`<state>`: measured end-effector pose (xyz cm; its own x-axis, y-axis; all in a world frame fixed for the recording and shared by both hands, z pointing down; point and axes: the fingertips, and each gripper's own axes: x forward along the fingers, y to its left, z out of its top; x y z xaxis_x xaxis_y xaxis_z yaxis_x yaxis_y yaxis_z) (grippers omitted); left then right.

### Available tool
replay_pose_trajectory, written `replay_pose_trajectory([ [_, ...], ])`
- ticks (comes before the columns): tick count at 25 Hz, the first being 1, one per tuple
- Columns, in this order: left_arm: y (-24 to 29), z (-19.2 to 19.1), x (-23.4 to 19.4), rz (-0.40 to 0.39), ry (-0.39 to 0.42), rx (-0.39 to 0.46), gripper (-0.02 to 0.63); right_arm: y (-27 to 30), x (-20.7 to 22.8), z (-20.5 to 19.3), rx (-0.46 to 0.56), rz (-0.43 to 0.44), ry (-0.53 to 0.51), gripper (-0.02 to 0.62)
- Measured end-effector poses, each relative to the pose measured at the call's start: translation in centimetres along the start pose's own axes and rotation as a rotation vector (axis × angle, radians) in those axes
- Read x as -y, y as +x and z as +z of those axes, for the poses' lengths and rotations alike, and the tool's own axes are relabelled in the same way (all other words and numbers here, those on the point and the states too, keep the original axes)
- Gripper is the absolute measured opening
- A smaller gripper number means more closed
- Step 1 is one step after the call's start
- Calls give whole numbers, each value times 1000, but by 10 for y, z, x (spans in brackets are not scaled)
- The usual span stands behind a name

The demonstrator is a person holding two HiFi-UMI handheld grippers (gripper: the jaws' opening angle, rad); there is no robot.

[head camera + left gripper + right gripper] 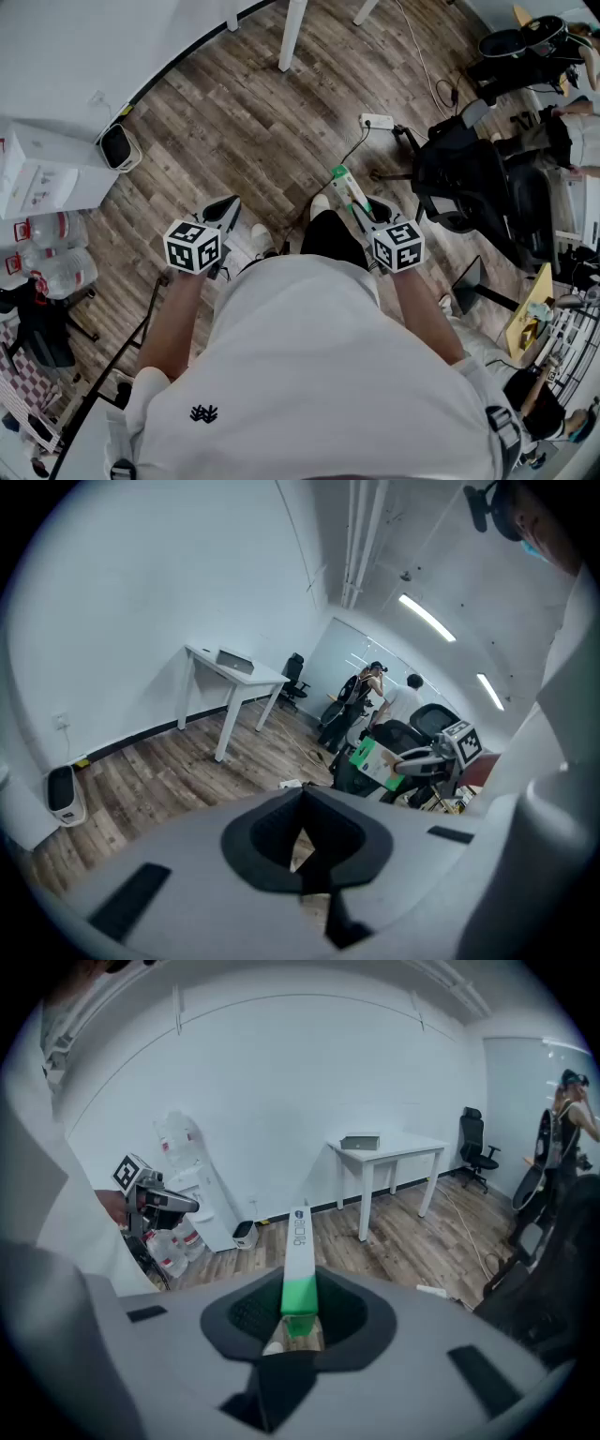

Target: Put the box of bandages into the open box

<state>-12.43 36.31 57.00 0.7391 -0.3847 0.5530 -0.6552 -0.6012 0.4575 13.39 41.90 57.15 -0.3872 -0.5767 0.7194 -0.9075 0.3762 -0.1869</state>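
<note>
White shirt (309, 375) fills the bottom of the head view above the wooden floor (244, 122). No open box shows in any view, and the only containers are clear bottles (47, 253) by the wall, whose contents I cannot make out. The left gripper (225, 208) has its jaws closed on nothing, while the right gripper (361, 214) pinches the box of bandages (345, 186) by its green end, in the air in front of the person. Because most of that carton sticks out past the jaws, a quick swing could likely pivot it loose and drop it to the floor.
</note>
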Motion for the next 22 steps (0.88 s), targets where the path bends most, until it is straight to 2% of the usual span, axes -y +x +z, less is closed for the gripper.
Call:
replay_pose_trajectory([
  [3, 8, 9, -8, 29, -29, 21, 6, 10, 11, 14, 3, 21, -33, 83],
  [8, 36, 40, -5, 44, -31, 28, 6, 27, 35, 31, 11, 58, -38, 83],
  [10, 49, 58, 4, 43, -39, 35, 6, 30, 50, 40, 20, 73, -33, 83],
  [15, 92, 112, 18, 50, 1, 47, 6, 48, 96, 66, 54, 111, -5, 83],
  [22, 137, 189, 28, 80, 14, 93, 6, 64, 156, 127, 89, 165, -9, 83],
])
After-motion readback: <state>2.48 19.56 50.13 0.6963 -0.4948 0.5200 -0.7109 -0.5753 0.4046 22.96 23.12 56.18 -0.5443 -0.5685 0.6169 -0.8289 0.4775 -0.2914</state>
